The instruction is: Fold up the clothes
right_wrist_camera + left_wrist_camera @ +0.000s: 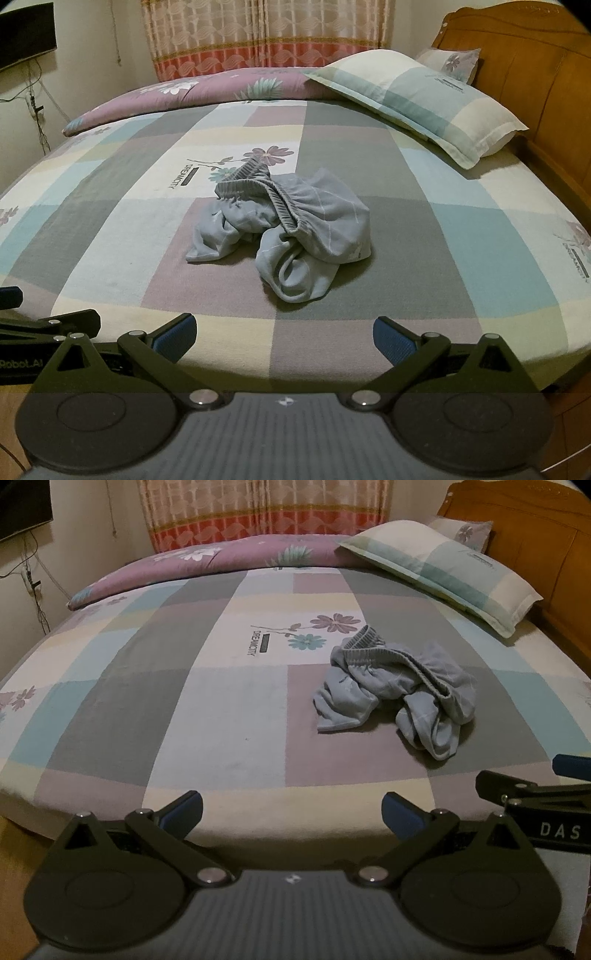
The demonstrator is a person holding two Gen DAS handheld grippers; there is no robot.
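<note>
Nearest in the left wrist view, the left gripper (291, 808) hangs over the near edge of the bed (229, 812) with its two blue-padded fingers spread wide and nothing between them. At that view's right border a part of the right gripper (532, 794) juts in, lettered "DAS". The right wrist view shows the reverse: the right gripper (284, 332) fills the foreground, its jaws likewise spread wide and empty, and the left gripper (48, 325) pokes in at the left border, with lettering on its body that the other view does not show.

One crumpled pale grey-blue garment (284, 232) with a ribbed elastic waistband lies on the checked bed sheet (110, 236), well apart from both grippers. From the right wrist it sits about straight ahead, in the middle of the bed; from the left wrist the same garment (395, 690) lies off to the right. Nothing stands between either gripper and it.

Just behind the garment the sheet bears a flower print and a "DREAMCITY" label (258, 642); the right wrist view alone shows a second such label (580, 254) near the bed's right edge.

Farther back, two pillows rest by the wooden headboard (535, 74): a large checked pillow (417, 99) and a smaller flowered pillow (450, 62) behind it. One rolled purple floral quilt (207, 561) runs along the far side. Beyond it hangs a patterned curtain (258, 513), and a dark screen (22, 506) is on the left wall with cables (33, 579) trailing below it.
</note>
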